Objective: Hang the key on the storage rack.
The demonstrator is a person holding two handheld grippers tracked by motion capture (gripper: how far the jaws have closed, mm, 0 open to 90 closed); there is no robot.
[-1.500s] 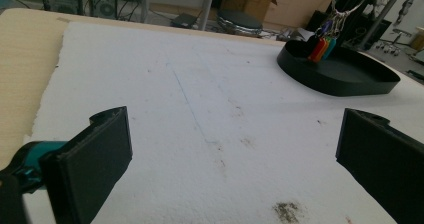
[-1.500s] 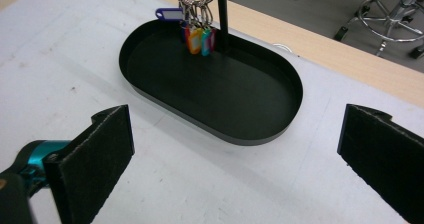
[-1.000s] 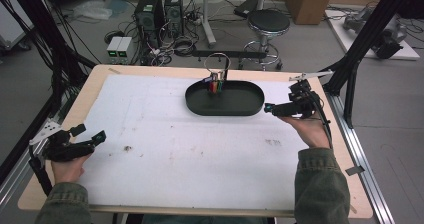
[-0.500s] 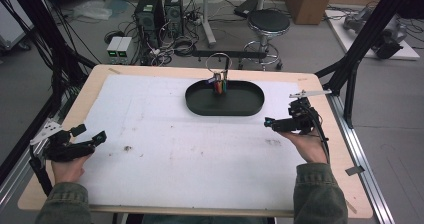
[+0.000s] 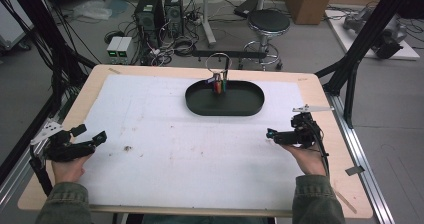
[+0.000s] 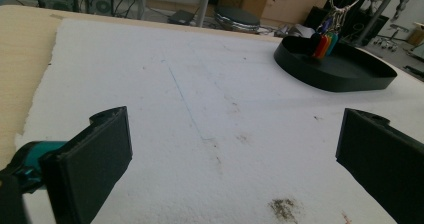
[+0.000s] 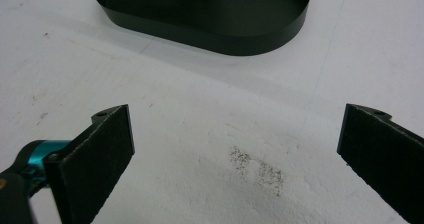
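Observation:
A black oval tray [image 5: 246,102] sits at the far middle of the white mat [image 5: 190,144]. A metal ring with coloured tags [image 5: 219,85] stands upright at the tray's back rim. My left gripper [image 5: 91,134] rests at the front left of the mat, open and empty. In the left gripper view the left gripper [image 6: 232,134] is spread wide, with the tray [image 6: 350,80] and tags [image 6: 325,44] far ahead on the right. My right gripper [image 5: 272,133] hovers low at the front right, pointing left. In the right gripper view the right gripper [image 7: 235,129] is open with nothing between its jaws, and the tray [image 7: 225,43] lies ahead.
Bare wooden table edge [image 5: 345,149] borders the mat on every side. Dark smudges [image 5: 128,148] mark the mat near the left gripper. Black frame posts [image 5: 350,69] rise at both table sides. A stool [image 5: 269,21] and computer cases [image 5: 155,9] stand on the floor beyond.
My right gripper has drawn back from beside the tray's right end toward the front right of the mat. The left gripper has stayed put.

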